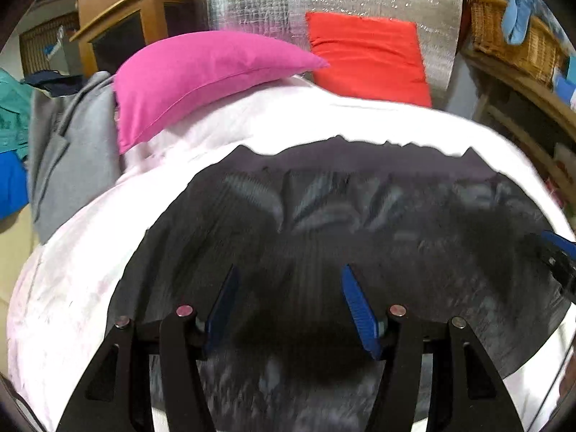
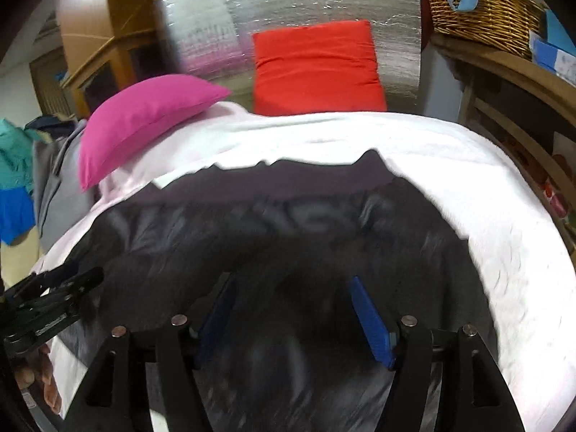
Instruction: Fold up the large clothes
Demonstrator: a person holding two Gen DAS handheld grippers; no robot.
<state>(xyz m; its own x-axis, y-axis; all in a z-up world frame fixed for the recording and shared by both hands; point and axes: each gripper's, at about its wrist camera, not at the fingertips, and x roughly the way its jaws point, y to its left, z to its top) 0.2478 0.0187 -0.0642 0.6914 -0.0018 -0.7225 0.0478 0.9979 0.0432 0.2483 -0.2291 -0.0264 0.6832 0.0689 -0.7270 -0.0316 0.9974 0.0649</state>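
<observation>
Centrally, one dark garment (image 1: 324,237) is lying spread on the white bedcover (image 1: 90,252), filling the 6 o'clock half of both views. Two pillows are sitting beyond it: one pink pillow (image 1: 194,79) at 11 o'clock, one red pillow (image 1: 367,54) at 12. One wicker basket (image 2: 482,7) at 1 o'clock. Left gripper (image 1: 289,309) and right gripper (image 2: 293,318) are both angling down over the fabric, jaws spread, pinching nothing.

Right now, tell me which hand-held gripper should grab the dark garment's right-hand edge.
Right, probably. The right hand-held gripper hangs open nearer the shiny dark garment's right-hand edge; the left hand-held gripper sits open toward its left half.
</observation>
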